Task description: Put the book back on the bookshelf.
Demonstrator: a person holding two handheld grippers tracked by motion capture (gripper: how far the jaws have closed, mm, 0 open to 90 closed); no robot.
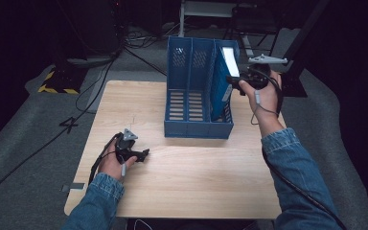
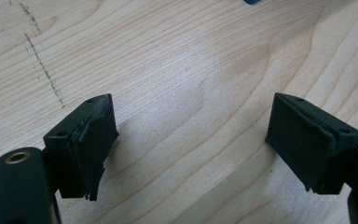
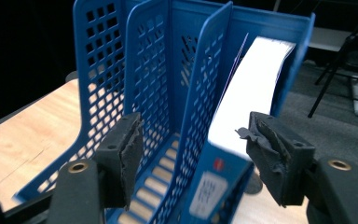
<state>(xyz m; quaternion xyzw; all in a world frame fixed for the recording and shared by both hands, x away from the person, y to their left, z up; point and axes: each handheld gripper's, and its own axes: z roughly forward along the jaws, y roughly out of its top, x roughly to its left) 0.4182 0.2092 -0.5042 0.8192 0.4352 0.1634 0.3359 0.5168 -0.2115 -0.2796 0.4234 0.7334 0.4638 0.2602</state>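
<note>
Wooden table (image 1: 182, 187), pale grain, rounded corners. On its far half stands a blue plastic file rack (image 1: 191, 91), three slots, perforated grid walls, slatted floor. Left and middle slots empty; right slot holds a blue box file (image 3: 228, 172) with white sheets (image 3: 256, 93) inside (white label and red mark on its spine, unreadable). Right gripper (image 3: 191, 140) by the rack's right side, jaws apart, pads off the file. Left gripper (image 2: 191, 140) rests low on the near-left tabletop, jaws wide, nothing between them.

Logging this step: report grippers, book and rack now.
Right gripper open, off the book. Book stands in the blue rack, rightmost slot. Left gripper open over bare table. Nothing in the way.
</note>
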